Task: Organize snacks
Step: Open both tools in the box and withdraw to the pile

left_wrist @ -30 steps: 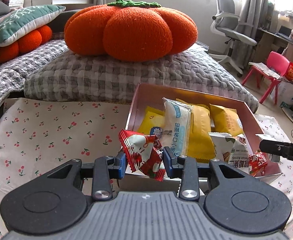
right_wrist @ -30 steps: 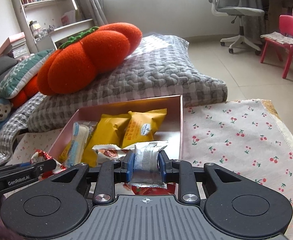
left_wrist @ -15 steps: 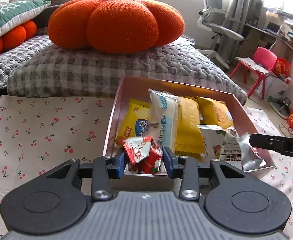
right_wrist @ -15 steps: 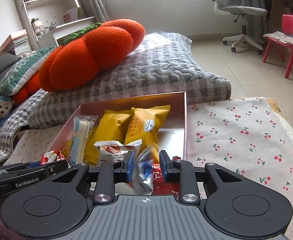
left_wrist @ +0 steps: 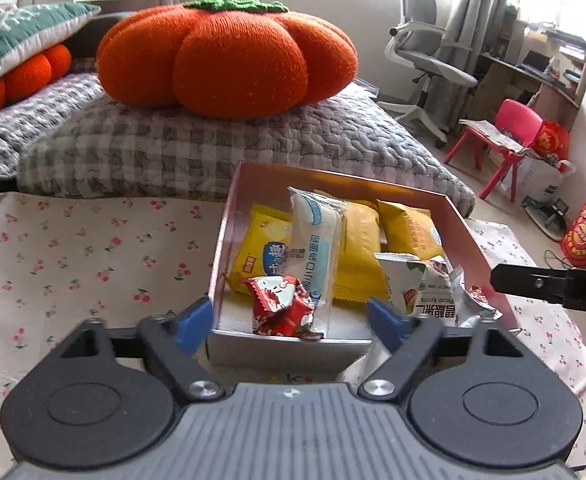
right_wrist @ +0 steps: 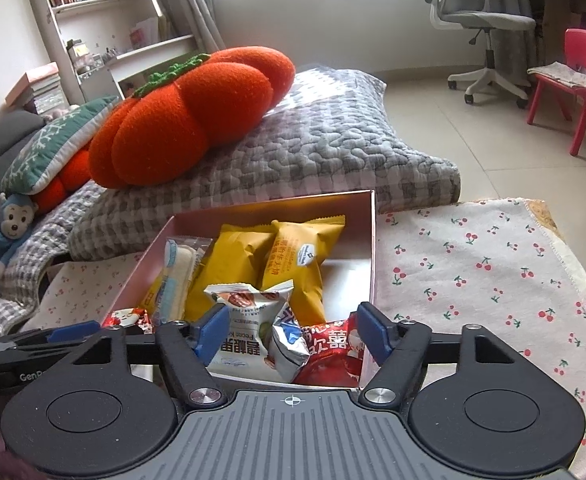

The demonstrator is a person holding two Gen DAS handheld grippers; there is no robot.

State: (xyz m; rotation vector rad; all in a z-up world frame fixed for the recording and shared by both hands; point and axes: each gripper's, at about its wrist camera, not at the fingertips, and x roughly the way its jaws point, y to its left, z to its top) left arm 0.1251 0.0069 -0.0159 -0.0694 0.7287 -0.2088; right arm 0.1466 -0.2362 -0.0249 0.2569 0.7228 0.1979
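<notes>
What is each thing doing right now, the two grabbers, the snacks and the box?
left gripper: open, jaws just opened, pads off the snack.
right gripper: open, jaws just opened, nothing pinched.
red candy packet: let go, lying in the box's near corner.
silver packet: let go, crumpled, lying in the box.
pink box: lidless, holding many snacks.
yellow packets: sealed, leaning inside the box.

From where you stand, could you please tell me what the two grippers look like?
Both look alike. The left gripper has a ribbed grey body with a small crosshair mark, two black rounded link arms with round recesses and silver pivot screws, and blue pads. The right gripper has the same build; seen from its camera, white "Gen" lettering shows on the left one's black side. No cables or sleeves are clearly visible.
</notes>
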